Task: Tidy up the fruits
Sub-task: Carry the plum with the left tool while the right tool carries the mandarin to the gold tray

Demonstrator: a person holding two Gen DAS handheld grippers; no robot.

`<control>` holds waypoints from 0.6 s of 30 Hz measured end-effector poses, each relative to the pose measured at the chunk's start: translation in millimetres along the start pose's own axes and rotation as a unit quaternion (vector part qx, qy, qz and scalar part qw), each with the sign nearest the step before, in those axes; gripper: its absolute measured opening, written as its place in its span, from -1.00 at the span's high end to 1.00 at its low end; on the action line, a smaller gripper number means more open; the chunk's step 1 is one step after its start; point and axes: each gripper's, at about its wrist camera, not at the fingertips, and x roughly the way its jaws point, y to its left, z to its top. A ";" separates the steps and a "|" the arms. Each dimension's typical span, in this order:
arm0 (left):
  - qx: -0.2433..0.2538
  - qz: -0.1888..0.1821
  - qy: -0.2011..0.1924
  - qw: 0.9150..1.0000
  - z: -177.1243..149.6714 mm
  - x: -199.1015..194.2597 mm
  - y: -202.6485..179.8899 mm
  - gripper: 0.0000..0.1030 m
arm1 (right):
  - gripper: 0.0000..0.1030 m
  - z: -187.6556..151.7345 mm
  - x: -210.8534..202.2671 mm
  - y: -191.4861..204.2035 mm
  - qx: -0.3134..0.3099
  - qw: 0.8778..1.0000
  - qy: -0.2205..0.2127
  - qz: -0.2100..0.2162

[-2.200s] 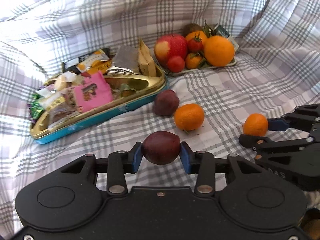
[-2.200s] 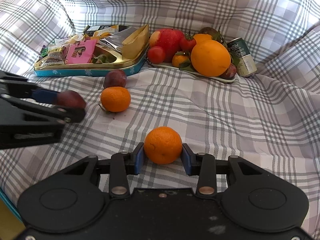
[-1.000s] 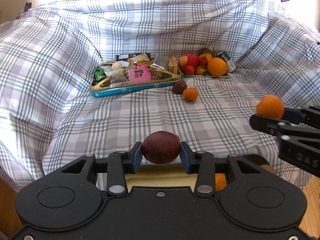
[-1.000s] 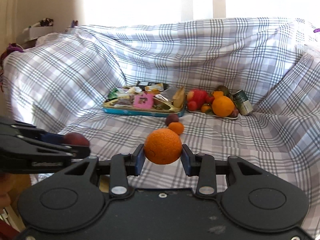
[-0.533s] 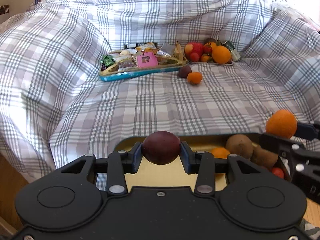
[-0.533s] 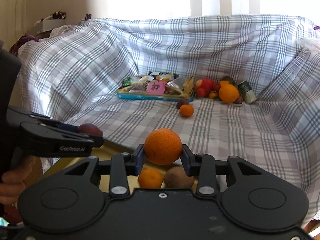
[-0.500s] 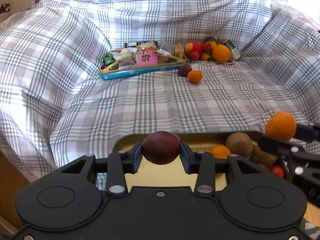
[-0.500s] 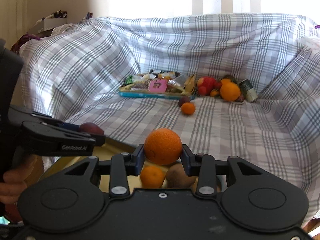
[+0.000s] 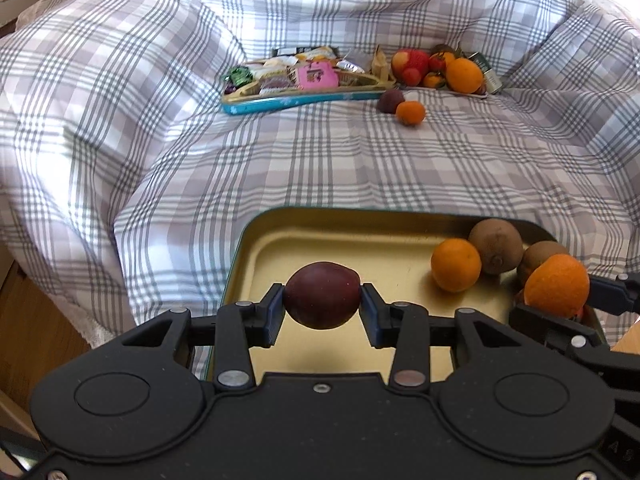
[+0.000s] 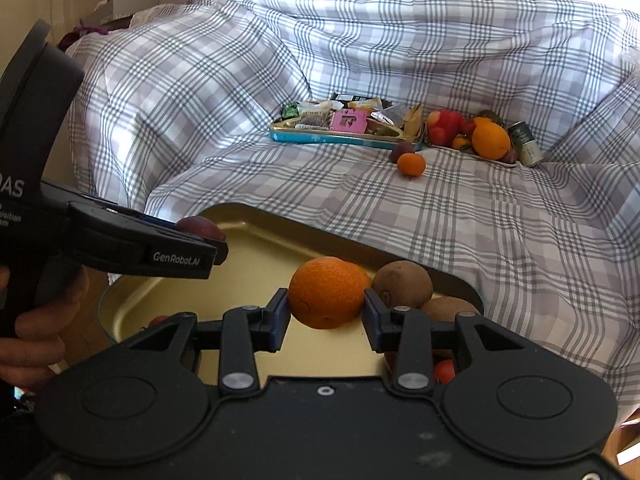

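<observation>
1. Left hand-held gripper (image 9: 322, 306), lower centre, is clamped on a plum (image 9: 322, 295) above the gold tin (image 9: 304, 236); mandarin (image 9: 456, 265) and kiwis (image 9: 496, 246) already inside.
2. Right hand-held gripper (image 10: 326, 312) clamps an orange (image 10: 328, 297) over the tin (image 10: 256, 248); a plum and mandarin on the bedspread (image 10: 460, 216), upper centre, remain.

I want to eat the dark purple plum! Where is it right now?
The plum is pinched in the left gripper, held above the bare left part of the gold tray. A tangerine and kiwis lie to its right.

Dark red plum (image 9: 322, 295), orange tangerine (image 10: 327, 298), grey-checked sheet (image 9: 400, 160), gold tray (image 9: 360, 240).
</observation>
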 end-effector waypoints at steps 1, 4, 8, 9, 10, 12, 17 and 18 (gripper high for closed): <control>-0.003 0.000 0.002 1.000 -0.8 -0.1 1.1 0.04 | 0.22 -0.1 0.1 0.2 0.000 1.000 0.001 0.000; -0.015 0.003 0.004 1.000 -0.9 -0.9 5.3 0.04 | 0.22 -1.1 0.7 2.3 -0.006 1.000 0.005 -0.002; -0.018 0.003 0.011 1.000 -1.7 0.6 6.5 0.04 | 0.22 -4.1 2.7 9.4 -0.026 1.000 0.015 -0.003; -0.018 0.003 0.014 1.000 -2.3 1.2 6.1 0.04 | 0.22 -4.7 2.9 11.7 -0.033 0.999 0.016 -0.002; -0.018 0.002 0.016 1.000 -2.7 2.0 6.0 0.04 | 0.22 -5.0 2.6 12.5 -0.038 0.999 0.016 -0.001; -0.020 0.001 0.020 1.000 -2.9 2.8 6.7 0.04 | 0.22 -5.5 1.4 15.6 -0.048 0.999 0.015 -0.001; -0.028 -0.001 0.026 0.999 -2.9 3.2 9.6 0.04 | 0.22 -6.2 0.4 18.2 -0.055 0.998 0.015 -0.001; -0.029 -0.001 0.027 0.999 -2.8 3.3 10.0 0.03 | 0.22 -6.2 0.7 17.6 -0.054 0.998 0.016 0.000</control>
